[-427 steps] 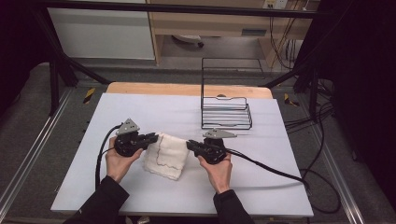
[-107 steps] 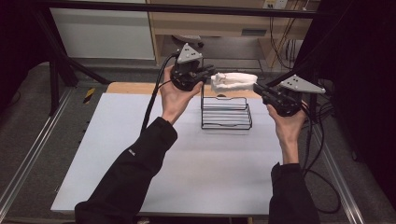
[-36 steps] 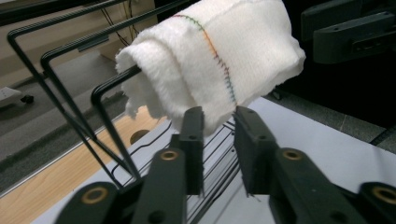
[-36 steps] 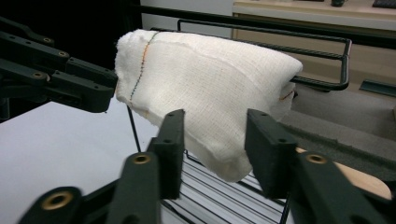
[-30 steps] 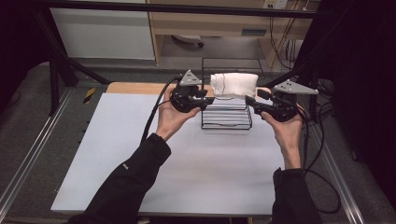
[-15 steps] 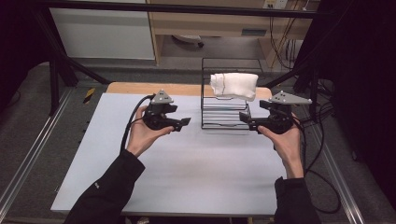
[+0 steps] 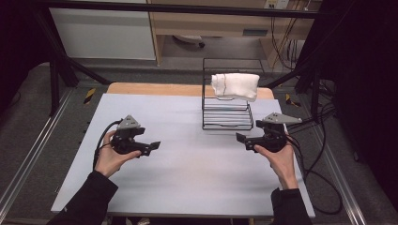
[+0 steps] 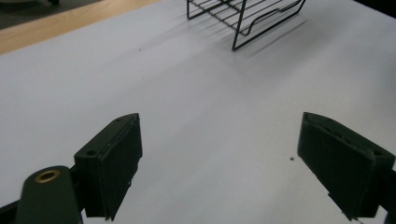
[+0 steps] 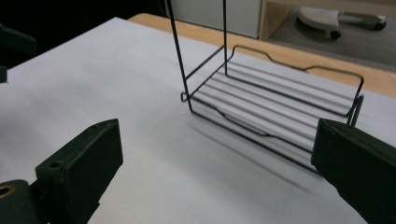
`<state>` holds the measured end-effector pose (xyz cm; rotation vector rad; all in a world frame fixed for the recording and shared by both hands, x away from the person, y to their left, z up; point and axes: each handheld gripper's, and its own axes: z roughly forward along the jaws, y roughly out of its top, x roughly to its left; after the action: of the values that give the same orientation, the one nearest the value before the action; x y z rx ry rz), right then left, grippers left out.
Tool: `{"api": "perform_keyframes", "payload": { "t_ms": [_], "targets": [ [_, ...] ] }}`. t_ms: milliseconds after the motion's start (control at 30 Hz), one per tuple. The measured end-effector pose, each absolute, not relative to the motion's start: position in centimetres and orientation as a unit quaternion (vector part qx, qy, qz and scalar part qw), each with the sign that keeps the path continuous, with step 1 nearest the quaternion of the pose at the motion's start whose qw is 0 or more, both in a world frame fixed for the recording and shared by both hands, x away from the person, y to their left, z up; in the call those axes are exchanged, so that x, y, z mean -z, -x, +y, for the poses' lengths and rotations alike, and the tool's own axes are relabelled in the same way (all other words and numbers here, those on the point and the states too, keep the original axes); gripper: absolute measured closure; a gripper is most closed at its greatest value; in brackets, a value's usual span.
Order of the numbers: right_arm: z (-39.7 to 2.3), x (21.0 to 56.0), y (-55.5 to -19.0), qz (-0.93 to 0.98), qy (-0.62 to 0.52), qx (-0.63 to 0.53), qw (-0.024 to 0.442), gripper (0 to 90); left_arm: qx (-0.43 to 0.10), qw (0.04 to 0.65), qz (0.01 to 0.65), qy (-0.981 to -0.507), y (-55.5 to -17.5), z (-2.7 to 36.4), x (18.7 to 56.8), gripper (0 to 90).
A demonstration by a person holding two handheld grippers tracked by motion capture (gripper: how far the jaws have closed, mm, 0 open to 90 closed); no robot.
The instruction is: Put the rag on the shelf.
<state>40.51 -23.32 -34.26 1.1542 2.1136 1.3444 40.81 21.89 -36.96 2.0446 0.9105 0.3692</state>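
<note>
Two grippers, one wire rack, one folded towel.

Nearest, left gripper (image 7: 149, 147) and right gripper (image 7: 242, 138), each hand-held low over the white table (image 7: 187, 178), jaws spread wide and empty in both gripper views. Beyond, black wire rack (image 7: 227, 112) standing at the table's far side, lower shelf bare. Farthest, white towel (image 7: 235, 86) draped over the rack's top rail. Towel judged soft, light, limp, non-fragile; best pinched at a folded end overhanging the rail.
</note>
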Motion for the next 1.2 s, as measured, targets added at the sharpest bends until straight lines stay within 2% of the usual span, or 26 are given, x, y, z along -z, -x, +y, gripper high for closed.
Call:
{"api": "perform_keyframes", "payload": {
  "t_ms": [300, 733, 1200],
  "targets": [
    [-23.3, 38.6, -39.3, 0.767, -0.411, -0.464, 0.166, 1.2, -0.149, 0.413, 0.393, -0.808, -38.4, 25.2, 40.2, 7.3],
    [-24.3, 43.3, -37.1, 0.779, -0.42, -0.45, 0.121, 0.7, -0.143, 0.419, 0.403, -0.801, -35.8, 28.1, 43.2, 6.5],
    [-25.4, 44.7, -35.7, 0.772, -0.43, -0.455, 0.105, 0.7, -0.141, 0.425, 0.402, -0.798, -35.3, 29.1, 43.8, 6.5]
  ]
}}
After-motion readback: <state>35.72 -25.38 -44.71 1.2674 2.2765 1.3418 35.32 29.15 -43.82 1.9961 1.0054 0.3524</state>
